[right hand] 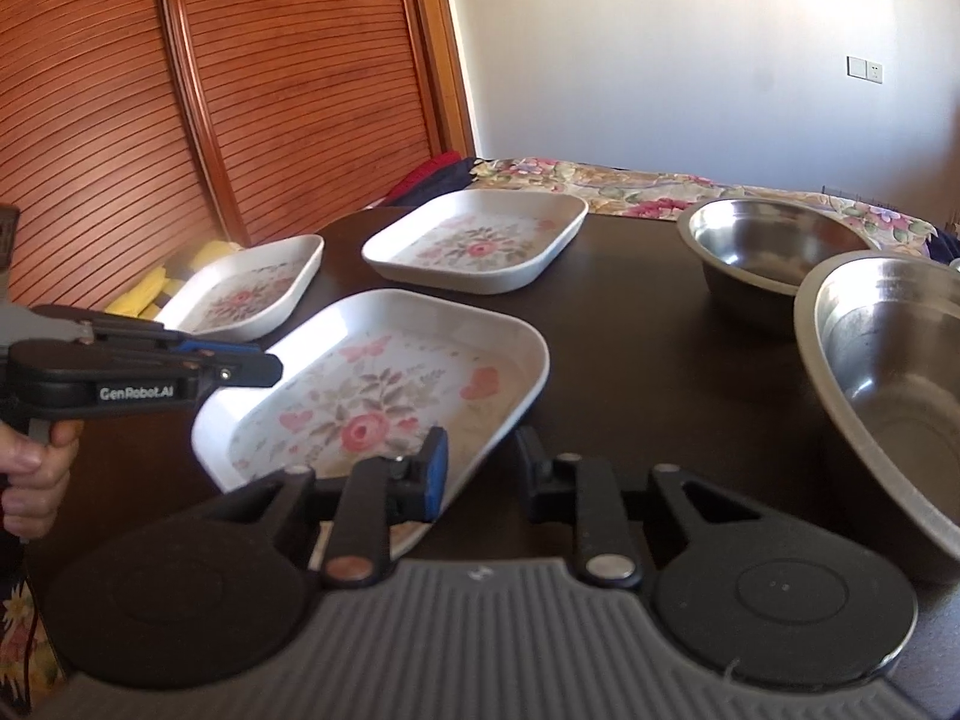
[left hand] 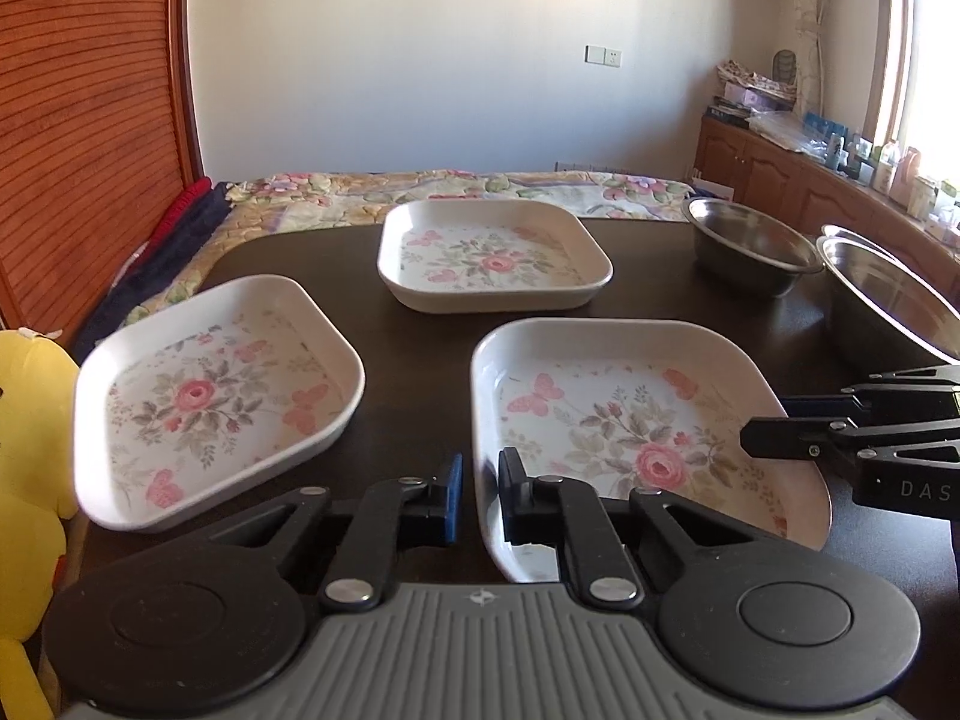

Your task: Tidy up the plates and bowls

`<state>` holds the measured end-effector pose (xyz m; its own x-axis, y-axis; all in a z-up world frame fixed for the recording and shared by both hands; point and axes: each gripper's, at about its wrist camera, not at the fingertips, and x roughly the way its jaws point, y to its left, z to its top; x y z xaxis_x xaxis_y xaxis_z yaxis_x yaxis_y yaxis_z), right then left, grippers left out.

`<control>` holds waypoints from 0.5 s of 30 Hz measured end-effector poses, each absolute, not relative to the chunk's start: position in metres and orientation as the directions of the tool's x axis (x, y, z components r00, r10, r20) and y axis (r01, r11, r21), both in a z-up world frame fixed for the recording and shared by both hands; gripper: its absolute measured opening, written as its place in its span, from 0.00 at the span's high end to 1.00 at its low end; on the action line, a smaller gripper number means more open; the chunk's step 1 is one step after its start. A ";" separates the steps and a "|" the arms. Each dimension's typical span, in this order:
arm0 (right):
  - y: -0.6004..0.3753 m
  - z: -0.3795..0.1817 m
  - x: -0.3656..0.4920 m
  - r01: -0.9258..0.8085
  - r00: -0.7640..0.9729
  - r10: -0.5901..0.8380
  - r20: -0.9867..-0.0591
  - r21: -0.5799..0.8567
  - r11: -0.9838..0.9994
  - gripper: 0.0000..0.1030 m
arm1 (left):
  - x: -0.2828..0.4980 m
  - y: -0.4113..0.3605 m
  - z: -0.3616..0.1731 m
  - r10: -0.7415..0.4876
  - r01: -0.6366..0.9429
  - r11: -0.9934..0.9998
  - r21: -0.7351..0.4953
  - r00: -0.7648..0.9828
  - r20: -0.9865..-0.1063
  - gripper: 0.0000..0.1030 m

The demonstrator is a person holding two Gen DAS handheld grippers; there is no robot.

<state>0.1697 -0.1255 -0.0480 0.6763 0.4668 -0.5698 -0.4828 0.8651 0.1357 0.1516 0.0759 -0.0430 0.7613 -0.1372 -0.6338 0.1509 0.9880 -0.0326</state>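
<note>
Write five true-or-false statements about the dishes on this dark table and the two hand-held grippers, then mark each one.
1. Three floral dishes sit on the table. True.
2. The left hand-held gripper has its fingers on either side of the nearest floral dish's rim. True.
3. The two steel bowls are nested. False: the far steel bowl and the near steel bowl stand side by side.
4. The right hand-held gripper grips a steel bowl. False: it is at the nearest floral dish's edge.
5. The floral dishes are stacked. False: all lie separately.
</note>
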 end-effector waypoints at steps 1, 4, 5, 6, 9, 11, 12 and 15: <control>-0.125 -0.048 0.170 -0.484 0.675 0.467 -0.571 0.135 0.865 0.78 | 0.151 0.076 -0.044 -0.142 0.151 0.988 -0.040 0.760 -0.635 0.89; -0.123 -0.049 0.171 -0.484 0.677 0.464 -0.571 0.129 0.866 0.78 | 0.147 0.077 -0.043 -0.141 0.144 0.988 -0.047 0.762 -0.632 0.90; -0.123 -0.049 0.172 -0.483 0.676 0.465 -0.572 0.133 0.866 0.79 | 0.147 0.077 -0.043 -0.141 0.142 0.989 -0.049 0.762 -0.632 0.90; -0.124 -0.049 0.172 -0.482 0.674 0.467 -0.572 0.138 0.865 0.79 | 0.145 0.077 -0.043 -0.141 0.142 0.989 -0.050 0.762 -0.633 0.90; -0.125 -0.049 0.174 -0.479 0.675 0.468 -0.571 0.143 0.866 0.81 | 0.140 0.076 -0.042 -0.144 0.143 0.988 -0.052 0.760 -0.634 0.90; -0.124 -0.048 0.173 -0.476 0.679 0.463 -0.570 0.138 0.868 0.82 | 0.138 0.075 -0.042 -0.143 0.143 0.988 -0.051 0.760 -0.634 0.90; -0.125 -0.048 0.173 -0.475 0.679 0.462 -0.571 0.138 0.869 0.82 | 0.135 0.075 -0.042 -0.142 0.144 0.988 -0.049 0.760 -0.634 0.90; -0.123 -0.047 0.169 -0.475 0.678 0.459 -0.575 0.134 0.870 0.82 | 0.128 0.074 -0.039 -0.148 0.149 0.987 -0.052 0.763 -0.629 0.90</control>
